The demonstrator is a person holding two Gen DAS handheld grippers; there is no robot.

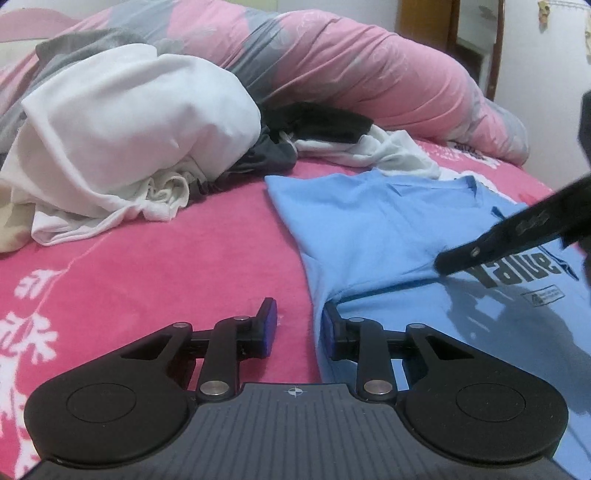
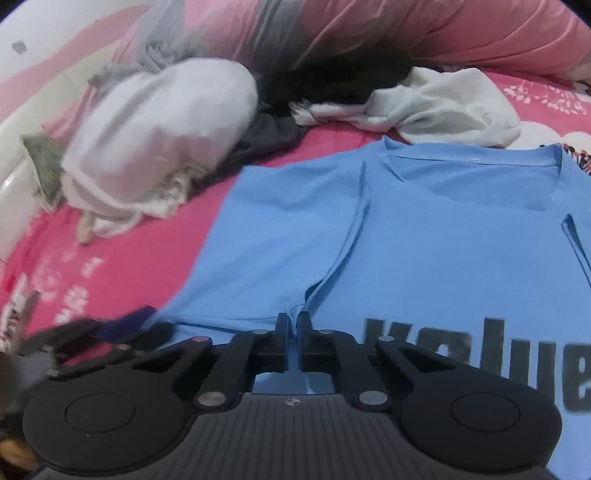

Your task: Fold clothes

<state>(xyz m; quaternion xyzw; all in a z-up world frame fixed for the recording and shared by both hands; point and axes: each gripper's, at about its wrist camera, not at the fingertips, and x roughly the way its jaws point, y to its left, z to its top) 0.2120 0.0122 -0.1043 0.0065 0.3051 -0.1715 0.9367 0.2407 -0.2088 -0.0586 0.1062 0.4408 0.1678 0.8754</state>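
Left wrist view: we see pink bedsheet [image 1: 166,258], rolled quilt [image 1: 369,74] at twelve o'clock, wooden furniture [image 1: 443,33] at one o'clock.
Left gripper [image 1: 297,328]: spread, empty, at the shirt's edge.
Right wrist view: blue T-shirt [image 2: 424,229] flat at centre, clothes pile [image 2: 159,136] at ten o'clock.
Right gripper [image 2: 293,332]: pressed together, pinching the shirt's fabric.

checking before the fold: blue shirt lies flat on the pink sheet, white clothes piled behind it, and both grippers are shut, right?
Not both. The left wrist view shows the left gripper open at the blue shirt's edge. Only the right gripper is shut; the rest holds.
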